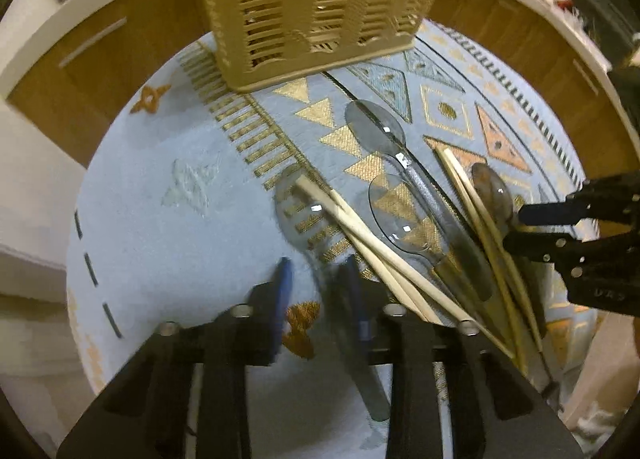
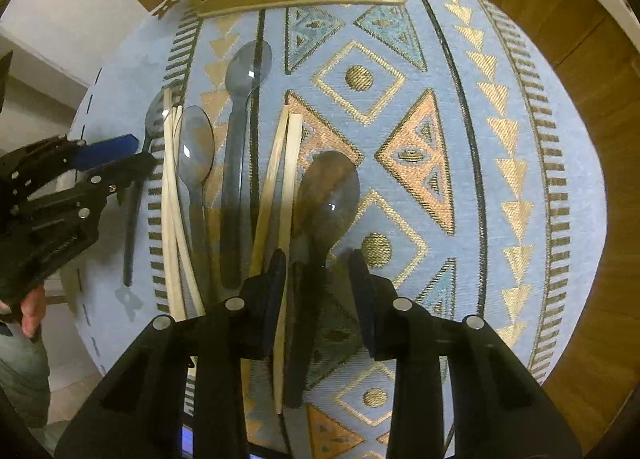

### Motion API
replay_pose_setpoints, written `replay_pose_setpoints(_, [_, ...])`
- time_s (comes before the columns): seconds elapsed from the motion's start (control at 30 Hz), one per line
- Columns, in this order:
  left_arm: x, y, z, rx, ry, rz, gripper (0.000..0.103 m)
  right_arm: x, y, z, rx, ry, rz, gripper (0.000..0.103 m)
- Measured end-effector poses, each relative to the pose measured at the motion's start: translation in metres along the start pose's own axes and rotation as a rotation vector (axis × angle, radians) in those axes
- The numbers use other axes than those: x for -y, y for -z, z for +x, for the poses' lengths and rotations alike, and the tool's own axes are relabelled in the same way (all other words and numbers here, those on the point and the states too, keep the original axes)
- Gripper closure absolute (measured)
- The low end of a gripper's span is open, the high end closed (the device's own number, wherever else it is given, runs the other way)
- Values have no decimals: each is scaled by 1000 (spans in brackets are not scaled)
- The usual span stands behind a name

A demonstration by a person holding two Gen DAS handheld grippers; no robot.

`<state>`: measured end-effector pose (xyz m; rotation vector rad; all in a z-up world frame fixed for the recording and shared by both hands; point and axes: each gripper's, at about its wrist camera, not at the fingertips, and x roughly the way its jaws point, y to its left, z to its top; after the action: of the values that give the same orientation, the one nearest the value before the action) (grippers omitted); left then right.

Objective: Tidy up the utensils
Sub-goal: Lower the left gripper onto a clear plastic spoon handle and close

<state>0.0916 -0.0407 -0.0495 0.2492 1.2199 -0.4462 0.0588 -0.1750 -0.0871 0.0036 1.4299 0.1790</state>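
Left tongs: my left gripper [image 1: 318,285] points down over the clear spoon [image 1: 298,215]; jaws narrow, straddling its handle, grip unclear.
Right tongs: my right gripper [image 2: 318,279] stands partly open astride the brown spoon [image 2: 326,195] handle, pads apart from it.
Utensils: spoons and chopsticks [image 2: 172,199] lie side by side on the blue patterned cloth [image 2: 520,139].
Basket: the beige caddy [image 1: 316,7] stands just beyond them.

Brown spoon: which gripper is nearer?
Right. The right gripper straddles the brown spoon at its handle; the left gripper is off beyond the chopsticks, at a clear spoon.
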Motion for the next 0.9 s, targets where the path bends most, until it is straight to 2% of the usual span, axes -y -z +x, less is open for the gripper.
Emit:
replay_pose_setpoints(0.07, [2,-4,1,-13,-22,21,88,-3,-3,0,-4,8,-9,74])
replay_pose_setpoints(0.17, [2,-9,2,-33,-27,38,90,-12,-4,-1,-4,15,-41,85])
replay_pose_setpoints(0.27, [-1,-11,3,-39,-17,33,91,-15,-5,0,3,22,-51,85])
replay_pose_setpoints(0.3, [-2,-11,3,-38,-9,26,91,-15,-6,0,4,16,-48,93])
replay_pose_setpoints(0.47, [-11,-7,-2,11,51,-28,93,-1,-1,-3,17,-8,-29,96])
replay_pose_setpoints(0.53, [-14,-5,-7,32,52,-40,93,2,0,-8,37,-22,-26,103])
replay_pose_setpoints(0.67, [-22,-1,-22,86,74,-71,93,13,0,-18,74,-45,-9,103])
replay_pose_setpoints(0.8, [-28,-1,-32,112,82,-94,93,38,4,-22,67,-138,62,102])
replay_pose_setpoints(0.9, [-30,6,-37,121,84,-110,93,45,5,-22,61,-158,62,99])
